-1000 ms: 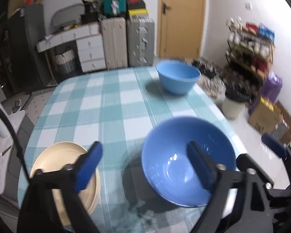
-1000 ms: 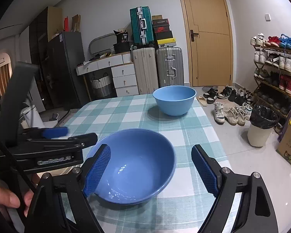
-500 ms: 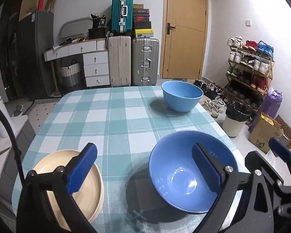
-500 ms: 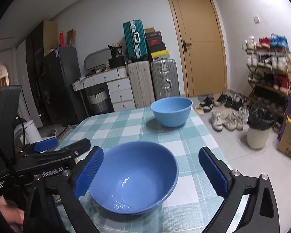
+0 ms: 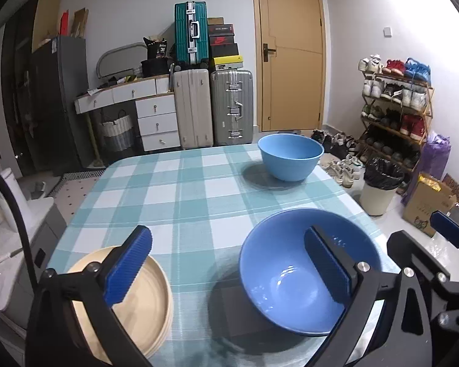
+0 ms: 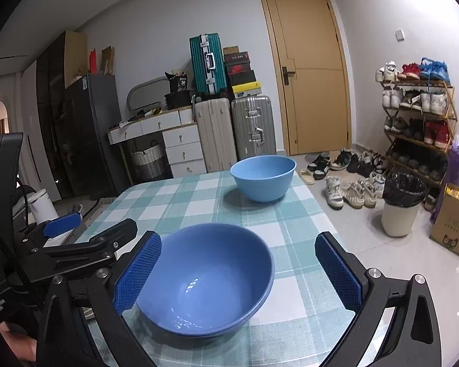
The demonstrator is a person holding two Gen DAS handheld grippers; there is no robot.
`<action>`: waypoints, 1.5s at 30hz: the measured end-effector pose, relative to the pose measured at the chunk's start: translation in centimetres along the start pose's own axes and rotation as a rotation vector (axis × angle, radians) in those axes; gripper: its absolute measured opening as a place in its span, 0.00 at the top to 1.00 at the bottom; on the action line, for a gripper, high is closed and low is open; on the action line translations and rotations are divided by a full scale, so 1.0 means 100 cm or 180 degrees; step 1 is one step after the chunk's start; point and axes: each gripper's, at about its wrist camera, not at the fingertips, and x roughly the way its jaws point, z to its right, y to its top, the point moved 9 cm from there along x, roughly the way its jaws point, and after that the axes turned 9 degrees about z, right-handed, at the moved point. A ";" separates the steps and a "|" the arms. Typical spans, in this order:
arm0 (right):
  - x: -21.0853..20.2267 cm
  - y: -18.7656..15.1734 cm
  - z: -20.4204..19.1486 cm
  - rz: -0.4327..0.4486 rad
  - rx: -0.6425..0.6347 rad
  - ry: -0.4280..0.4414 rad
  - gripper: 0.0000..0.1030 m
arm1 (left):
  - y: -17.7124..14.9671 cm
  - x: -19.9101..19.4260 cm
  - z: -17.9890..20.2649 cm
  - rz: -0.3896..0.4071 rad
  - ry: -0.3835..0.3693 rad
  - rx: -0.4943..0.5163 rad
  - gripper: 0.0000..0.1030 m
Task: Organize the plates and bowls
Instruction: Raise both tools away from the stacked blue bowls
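Observation:
A dark blue bowl (image 6: 211,275) sits on the checked tablecloth (image 6: 199,195) near the front edge. My right gripper (image 6: 237,272) is open around it: the left pad overlaps the bowl's left rim and the right pad stands clear of it. In the left wrist view, my left gripper (image 5: 228,267) is open too. One finger (image 5: 128,266) hangs over a stack of cream plates (image 5: 143,309), the other over the dark blue bowl (image 5: 278,278). A light blue bowl (image 5: 290,156) (image 6: 263,177) stands at the table's far right.
The table's right edge drops to a tiled floor with a lined waste bin (image 6: 401,205), a cardboard box (image 6: 453,223) and shoes. Suitcases (image 5: 214,107), drawers and a door stand behind the table. A white appliance (image 5: 12,189) is at the left.
Both grippers have opened wider and tipped upward, so more of the room shows. The dark blue bowl, the plates and the far bowl stay where they were.

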 end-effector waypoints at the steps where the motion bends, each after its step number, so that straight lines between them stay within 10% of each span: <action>1: 0.001 -0.001 0.000 -0.0024 0.0024 0.0007 0.01 | 0.000 0.000 -0.001 0.0001 0.0016 -0.0004 0.02; 45: -0.009 0.027 0.034 -0.0110 0.0431 0.0159 0.01 | 0.053 0.003 -0.048 -0.0246 0.0137 -0.0243 0.02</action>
